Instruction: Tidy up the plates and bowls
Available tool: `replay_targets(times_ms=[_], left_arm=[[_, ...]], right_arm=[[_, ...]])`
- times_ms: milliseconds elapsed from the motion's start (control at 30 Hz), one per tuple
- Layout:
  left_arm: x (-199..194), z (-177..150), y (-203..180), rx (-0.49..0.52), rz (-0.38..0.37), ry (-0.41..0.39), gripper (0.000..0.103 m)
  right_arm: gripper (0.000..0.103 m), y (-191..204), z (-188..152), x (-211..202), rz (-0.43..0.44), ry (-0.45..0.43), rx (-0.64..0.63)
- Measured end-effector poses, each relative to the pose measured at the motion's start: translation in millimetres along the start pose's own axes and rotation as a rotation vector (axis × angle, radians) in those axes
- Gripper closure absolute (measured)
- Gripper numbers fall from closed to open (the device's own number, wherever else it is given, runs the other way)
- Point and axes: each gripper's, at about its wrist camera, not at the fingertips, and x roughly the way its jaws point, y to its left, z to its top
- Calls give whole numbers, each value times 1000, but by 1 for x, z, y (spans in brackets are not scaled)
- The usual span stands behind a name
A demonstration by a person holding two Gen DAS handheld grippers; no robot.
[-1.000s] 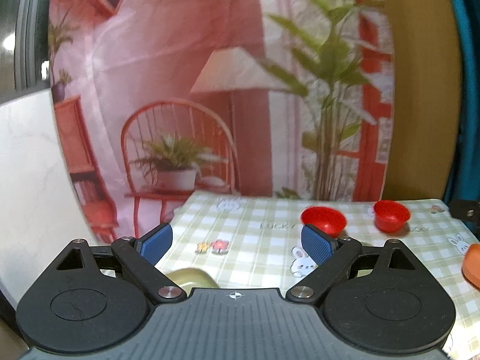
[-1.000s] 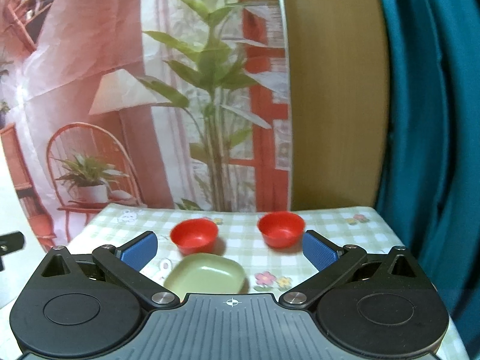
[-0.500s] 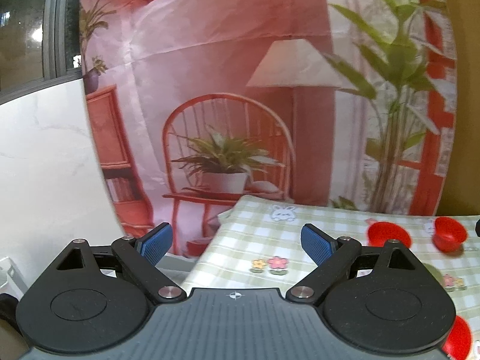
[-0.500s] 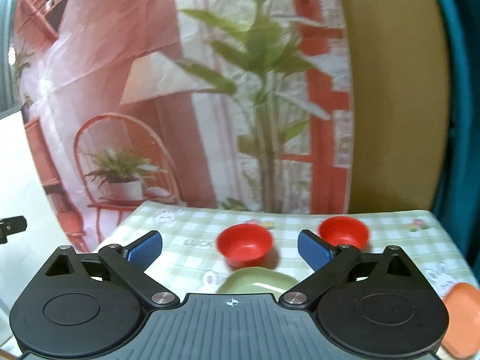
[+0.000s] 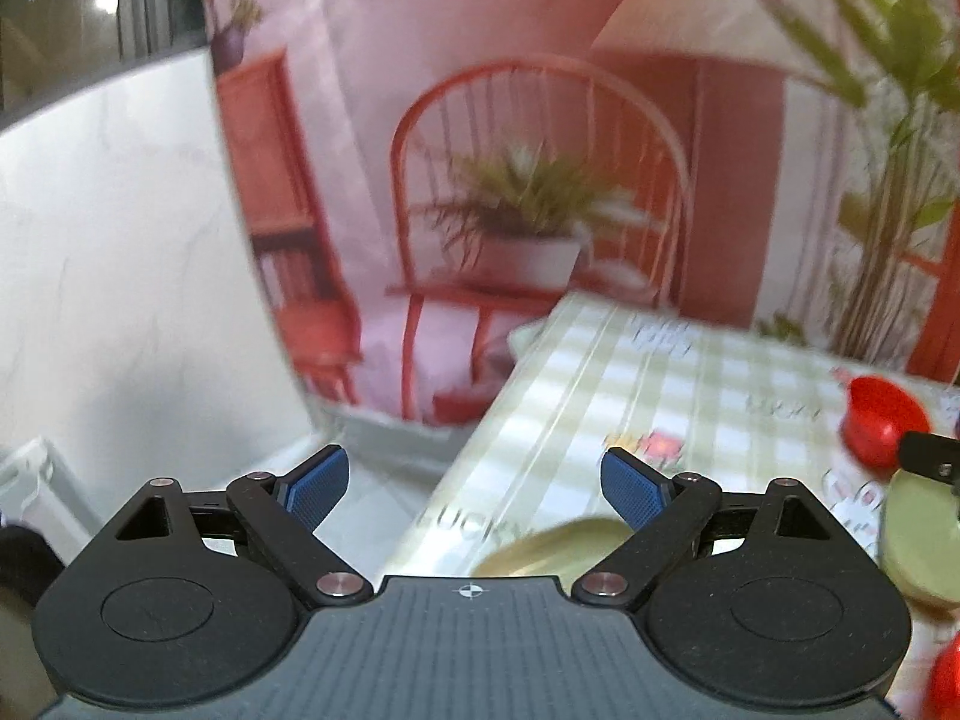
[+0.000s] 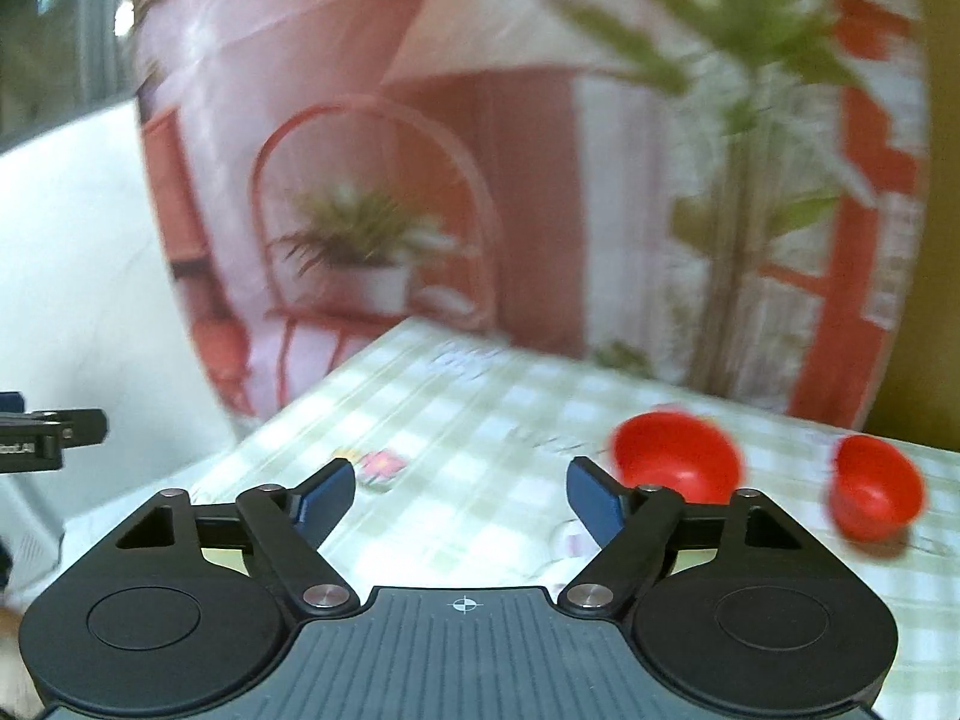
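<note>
In the left wrist view my left gripper (image 5: 474, 480) stands open with nothing between its blue pads, over the left edge of the checked table (image 5: 690, 372). A yellow-green plate (image 5: 558, 543) shows partly just below its right finger. A red bowl (image 5: 879, 420) and a green plate (image 5: 918, 546) lie at the far right. In the right wrist view my right gripper (image 6: 461, 495) hovers above the cloth, its jaws closing with nothing between them. Two red bowls (image 6: 675, 459) (image 6: 876, 495) sit to the right, beyond its right finger.
A printed backdrop with a red chair and plants (image 5: 528, 228) hangs behind the table. A white wall (image 5: 120, 270) and floor lie left of the table edge. Another red item (image 5: 948, 684) peeks in at the bottom right. The left gripper's side (image 6: 48, 438) shows at the left edge of the right wrist view.
Both views have swung left and lower, bringing the table's left edge and the white wall into view. The right jaws have narrowed. The green plate has left the right wrist view.
</note>
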Motion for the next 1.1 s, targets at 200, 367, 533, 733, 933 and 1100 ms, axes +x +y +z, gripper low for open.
replay_targets(times_ms=[200,367,533,733,933,1100], left_arm=[[33,-22,17,-50,43,89,16],[58,-46,20,-66,51,177,21],[76,-74,22,-99,38,255,27],[80,-95,24,-122,12,314,47],[76,-99,22,-145,-32,298,73],[78,-98,15,-140,-52,296,87]], right_arm=[[37,39,-5,57,116,95,-64],[43,64,-18,94,162,185,-130],[55,71,-38,116,183,267,-136],[74,68,-53,120,213,310,-126],[93,62,-58,118,233,323,-86],[95,60,-60,109,260,320,-65]])
